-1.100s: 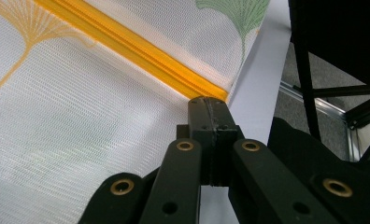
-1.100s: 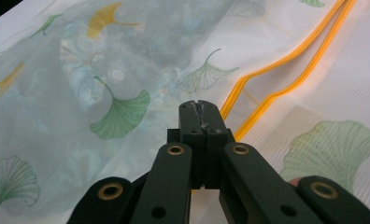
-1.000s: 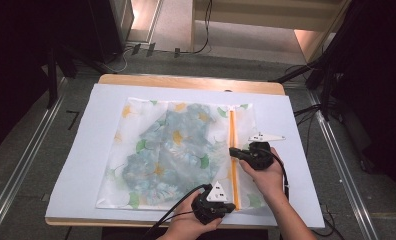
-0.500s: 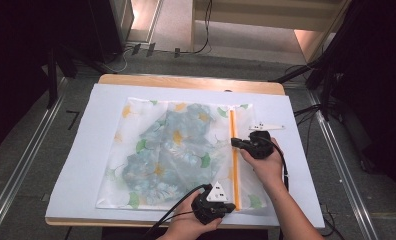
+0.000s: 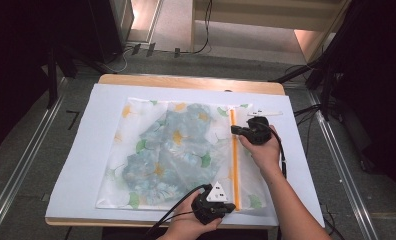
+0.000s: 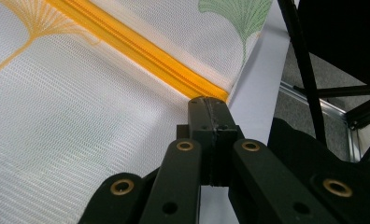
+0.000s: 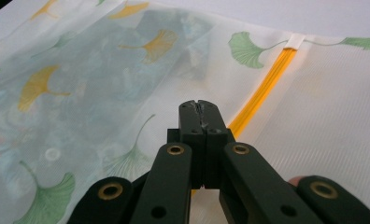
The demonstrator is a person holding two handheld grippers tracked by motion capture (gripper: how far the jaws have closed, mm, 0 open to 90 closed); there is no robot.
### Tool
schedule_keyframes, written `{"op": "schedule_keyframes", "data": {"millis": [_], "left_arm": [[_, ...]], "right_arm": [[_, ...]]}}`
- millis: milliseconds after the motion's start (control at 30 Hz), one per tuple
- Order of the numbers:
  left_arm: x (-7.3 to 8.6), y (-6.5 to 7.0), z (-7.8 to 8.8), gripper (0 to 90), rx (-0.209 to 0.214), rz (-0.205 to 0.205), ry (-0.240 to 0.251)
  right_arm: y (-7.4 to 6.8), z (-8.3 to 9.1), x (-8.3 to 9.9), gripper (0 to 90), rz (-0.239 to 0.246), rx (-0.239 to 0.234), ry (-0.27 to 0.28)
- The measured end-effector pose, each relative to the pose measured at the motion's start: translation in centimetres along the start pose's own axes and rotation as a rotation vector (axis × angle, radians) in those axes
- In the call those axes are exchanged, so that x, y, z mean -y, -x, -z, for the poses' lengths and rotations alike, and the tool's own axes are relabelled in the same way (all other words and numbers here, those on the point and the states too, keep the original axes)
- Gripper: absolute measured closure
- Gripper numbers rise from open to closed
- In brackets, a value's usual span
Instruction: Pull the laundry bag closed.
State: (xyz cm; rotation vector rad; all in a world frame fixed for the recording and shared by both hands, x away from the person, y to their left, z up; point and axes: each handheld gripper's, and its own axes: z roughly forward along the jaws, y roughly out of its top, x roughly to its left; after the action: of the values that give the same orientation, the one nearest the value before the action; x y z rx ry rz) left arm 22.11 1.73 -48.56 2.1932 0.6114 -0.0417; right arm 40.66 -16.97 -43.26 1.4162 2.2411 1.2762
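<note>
A white mesh bag (image 5: 136,190) printed with ginkgo leaves lies flat on the table, with a blue flowered garment (image 5: 171,145) inside it. An orange zipper (image 5: 234,165) runs along the bag's right side. My left gripper (image 5: 231,206) is shut at the zipper's near end (image 6: 211,93), by the bag's corner. My right gripper (image 5: 234,129) is shut on the zipper line toward its far end; the jaws hide the pull. In the right gripper view the gripper (image 7: 198,105) points along the zipper (image 7: 267,81), beside the garment (image 7: 103,70).
The bag rests on a white sheet (image 5: 96,150) that covers a wooden table (image 5: 186,82). The sheet's near edge is just under my left hand. Cables and metal rails (image 5: 21,170) lie on the floor around the table.
My right gripper has slid away from me along the orange zipper, toward its far end. The left gripper has stayed at the near end.
</note>
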Motion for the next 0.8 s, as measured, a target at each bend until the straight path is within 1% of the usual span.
{"op": "schedule_keyframes", "data": {"millis": [33, 67, 100, 133, 167, 233, 300, 467, 667, 800], "left_arm": [[0.0, 0.0, 0.0, 90.0, 0.0, 0.0, 0.0], [0.0, 0.0, 0.0, 90.0, 0.0, 0.0, -0.001], [0.0, 0.0, 0.0, 90.0, 0.001, 0.0, -0.001], [0.0, 0.0, 0.0, 90.0, 0.001, 0.001, -0.002], [0.0, 0.0, 0.0, 90.0, 0.002, 0.001, -0.001], [0.0, 0.0, 0.0, 90.0, 0.001, 0.001, 0.001], [0.0, 0.0, 0.0, 90.0, 0.002, -0.001, 0.003], [0.0, 0.0, 0.0, 90.0, 0.001, 0.001, 0.005], [0.0, 0.0, 0.0, 90.0, 0.004, 0.001, 0.001], [0.0, -0.1, 0.0, 90.0, 0.004, 0.001, -0.002]], "right_arm": [[0.3, -0.3, -0.4, 90.0, -0.01, 0.005, 0.002], [0.5, -0.5, -0.6, 90.0, -0.009, 0.007, 0.005], [0.5, -0.5, -0.6, 90.0, -0.009, 0.007, 0.005], [0.7, -0.6, -0.7, 90.0, -0.02, 0.009, 0.002], [0.9, -1.0, -1.0, 90.0, -0.019, 0.017, -0.003], [1.1, -1.2, -1.2, 90.0, -0.017, 0.024, -0.003], [1.5, -1.5, -1.7, 90.0, -0.021, 0.03, 0.003], [2.1, -2.2, -2.2, 90.0, -0.033, 0.041, 0.0], [3.0, -3.3, -2.6, 90.0, -0.069, 0.047, 0.001], [3.5, -4.3, -3.0, 90.0, -0.08, 0.065, -0.007]]}}
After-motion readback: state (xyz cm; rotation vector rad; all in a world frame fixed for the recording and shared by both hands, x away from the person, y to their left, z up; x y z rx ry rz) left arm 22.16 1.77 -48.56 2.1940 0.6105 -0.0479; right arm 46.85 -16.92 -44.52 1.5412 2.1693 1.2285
